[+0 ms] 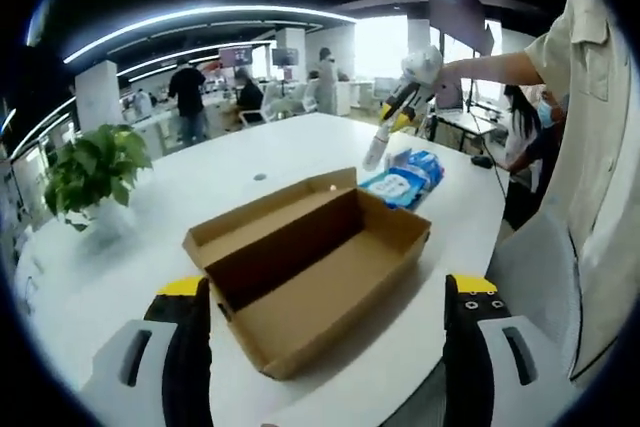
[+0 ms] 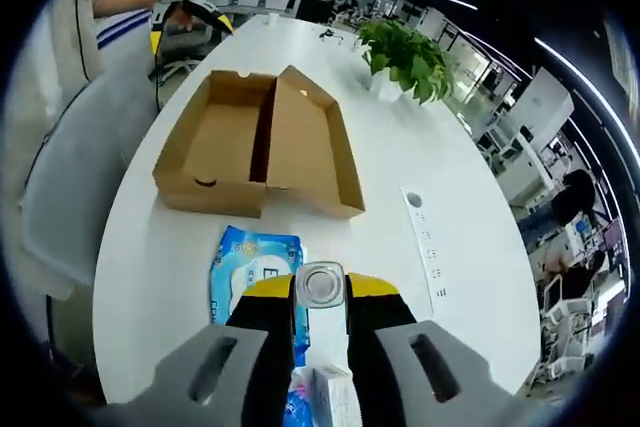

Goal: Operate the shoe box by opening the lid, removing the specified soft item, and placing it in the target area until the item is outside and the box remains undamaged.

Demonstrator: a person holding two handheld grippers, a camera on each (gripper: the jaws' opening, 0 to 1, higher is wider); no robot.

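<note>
An open brown shoe box [image 1: 330, 247] lies on the white table [image 1: 200, 177], lid folded back and its inside bare. My left gripper [image 1: 328, 289] hovers at the box's near side, jaws wide apart with nothing between them. Beyond the box, my right gripper [image 1: 398, 107] holds a small whitish bottle [image 1: 377, 150] upright over a blue wipes pack [image 1: 405, 184]. In the right gripper view, my right gripper [image 2: 320, 295] is shut on the bottle's round clear cap [image 2: 320, 283], above the wipes pack [image 2: 250, 272]. The box [image 2: 255, 142] lies ahead, the left gripper [image 2: 190, 2] past it.
A potted plant [image 1: 95, 167] stands at the table's far side [image 2: 405, 52]. A socket strip [image 2: 425, 232] is set into the tabletop. A grey chair [image 2: 80, 167] stands at the table edge beside the person. A small white carton [image 2: 335, 392] lies under the right jaws. People sit at desks behind.
</note>
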